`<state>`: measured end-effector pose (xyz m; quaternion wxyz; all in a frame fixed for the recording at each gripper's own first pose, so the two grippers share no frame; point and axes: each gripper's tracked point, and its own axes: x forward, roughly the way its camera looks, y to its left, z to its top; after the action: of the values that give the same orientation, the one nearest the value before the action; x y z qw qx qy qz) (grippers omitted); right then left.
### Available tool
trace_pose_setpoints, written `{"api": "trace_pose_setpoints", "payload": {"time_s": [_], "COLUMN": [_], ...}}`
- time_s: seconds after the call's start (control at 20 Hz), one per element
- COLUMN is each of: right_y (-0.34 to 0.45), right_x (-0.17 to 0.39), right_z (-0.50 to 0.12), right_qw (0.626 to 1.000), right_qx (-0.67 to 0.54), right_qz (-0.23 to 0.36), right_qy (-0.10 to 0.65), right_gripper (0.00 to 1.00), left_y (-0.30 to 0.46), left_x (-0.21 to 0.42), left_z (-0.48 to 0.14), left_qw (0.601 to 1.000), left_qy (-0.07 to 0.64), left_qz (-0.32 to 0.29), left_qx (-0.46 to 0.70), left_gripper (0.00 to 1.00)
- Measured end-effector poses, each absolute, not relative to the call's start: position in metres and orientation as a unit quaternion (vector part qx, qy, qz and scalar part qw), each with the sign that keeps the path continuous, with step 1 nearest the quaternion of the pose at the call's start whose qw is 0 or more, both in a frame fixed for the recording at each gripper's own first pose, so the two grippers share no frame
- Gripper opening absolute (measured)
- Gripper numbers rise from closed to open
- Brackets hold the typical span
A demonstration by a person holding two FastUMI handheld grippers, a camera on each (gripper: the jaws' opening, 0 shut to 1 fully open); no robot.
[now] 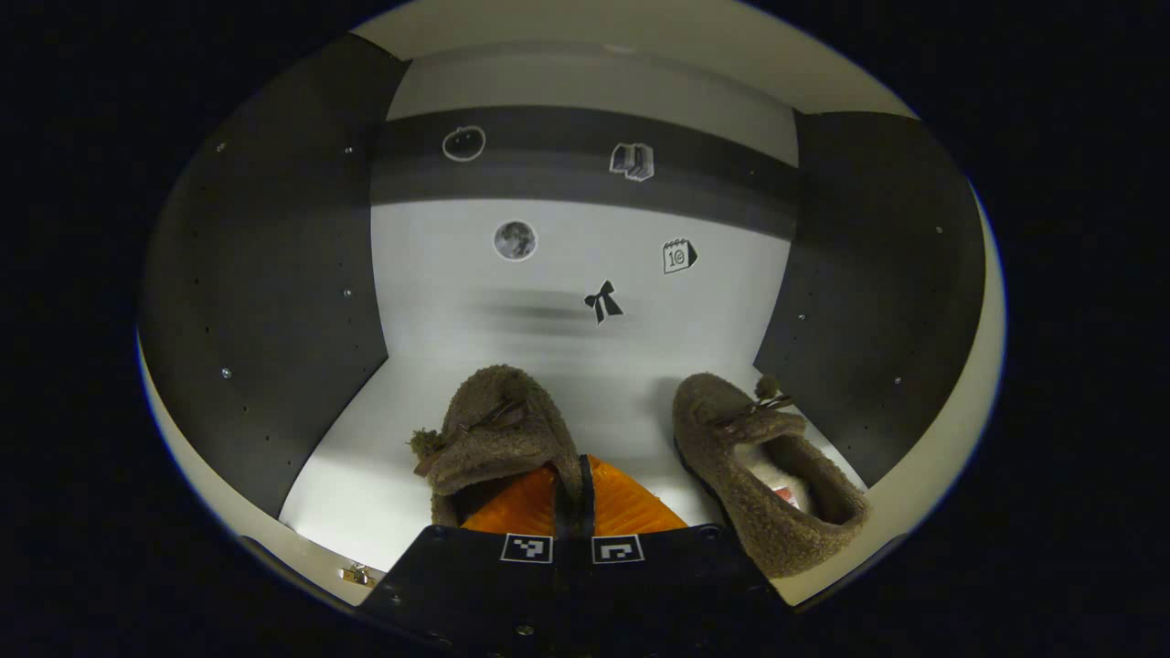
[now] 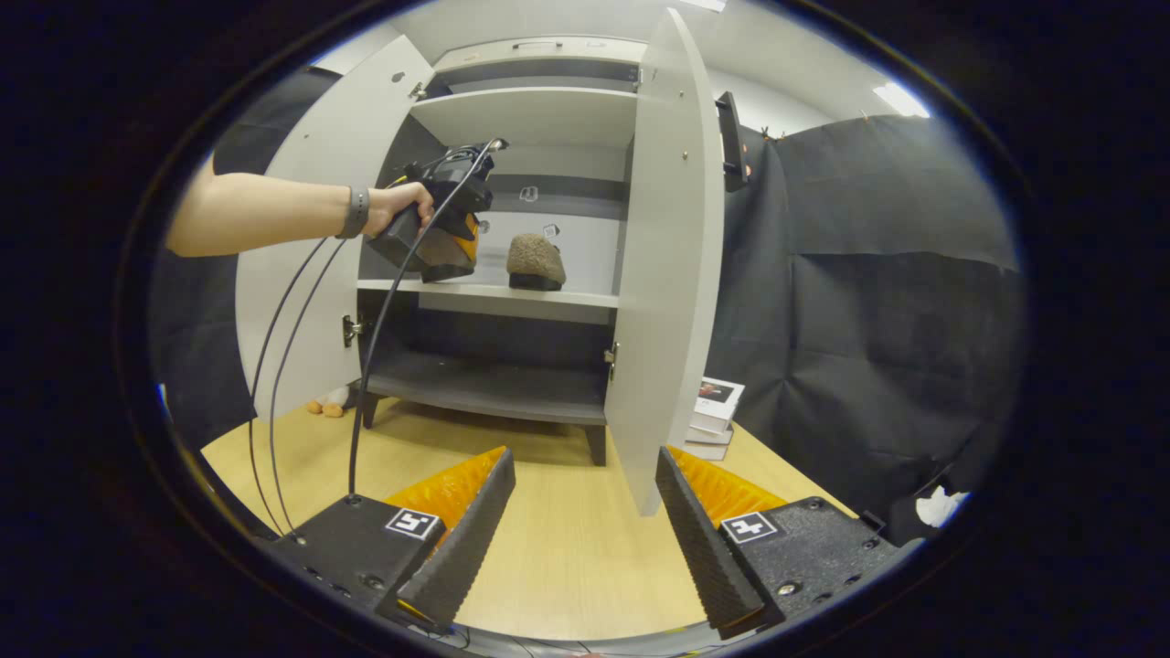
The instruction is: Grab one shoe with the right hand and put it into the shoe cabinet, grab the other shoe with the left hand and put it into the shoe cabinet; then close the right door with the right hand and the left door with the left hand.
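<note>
Two brown fuzzy shoes rest on the white shelf (image 1: 366, 484) inside the shoe cabinet (image 2: 530, 110). In the left gripper view, my left gripper (image 1: 574, 473) is shut, its orange fingers pressing the heel rim of the left shoe (image 1: 494, 429). The other shoe (image 1: 763, 466) lies free to its right, toe toward the back wall. The right gripper view shows a hand holding the left gripper (image 2: 439, 228) at the middle shelf, beside that shoe (image 2: 536, 260). My right gripper (image 2: 583, 454) is open and empty, low over the wooden floor in front of the cabinet.
Both cabinet doors stand open: the left door (image 2: 302, 247) and the right door (image 2: 667, 256), whose lower edge is just beyond my right fingers. Cables (image 2: 366, 366) hang from the left gripper. Stacked boxes (image 2: 717, 416) sit by the black cloth wall.
</note>
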<state>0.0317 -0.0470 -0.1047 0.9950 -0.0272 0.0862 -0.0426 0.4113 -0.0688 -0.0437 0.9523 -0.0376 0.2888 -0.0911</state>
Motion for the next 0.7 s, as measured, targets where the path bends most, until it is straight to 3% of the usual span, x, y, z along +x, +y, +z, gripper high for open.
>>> {"api": "trace_pose_setpoints", "payload": {"time_s": [0.2,0.25,0.35,0.5,0.55,0.7], "right_y": [-0.057,-0.059,-0.060,-0.058,-0.057,-0.052], "right_x": [0.033,0.033,0.034,0.036,0.036,0.036], "right_z": [-0.108,-0.108,-0.109,-0.108,-0.108,-0.106], "right_qw": [0.994,0.994,0.994,0.994,0.994,0.995], "right_qx": [-0.020,-0.018,-0.016,-0.019,-0.020,-0.020], "right_qz": [-0.055,-0.057,-0.057,-0.052,-0.049,-0.043], "right_qy": [0.091,0.091,0.092,0.091,0.090,0.087], "right_gripper": [0.97,0.97,0.97,0.97,0.97,0.97], "left_y": [-0.069,-0.070,-0.072,-0.063,-0.065,-0.063], "left_x": [0.419,0.418,0.416,0.412,0.408,0.397], "left_z": [-0.052,-0.052,-0.047,-0.046,-0.042,-0.026], "left_qw": [0.945,0.944,0.943,0.943,0.942,0.944], "left_qy": [0.313,0.315,0.314,0.318,0.319,0.308], "left_qz": [-0.089,-0.091,-0.106,-0.094,-0.097,-0.100], "left_qx": [-0.029,-0.032,-0.037,-0.029,-0.036,-0.055], "left_gripper": [0.02,0.16,0.13,0.35,0.51,0.61]}}
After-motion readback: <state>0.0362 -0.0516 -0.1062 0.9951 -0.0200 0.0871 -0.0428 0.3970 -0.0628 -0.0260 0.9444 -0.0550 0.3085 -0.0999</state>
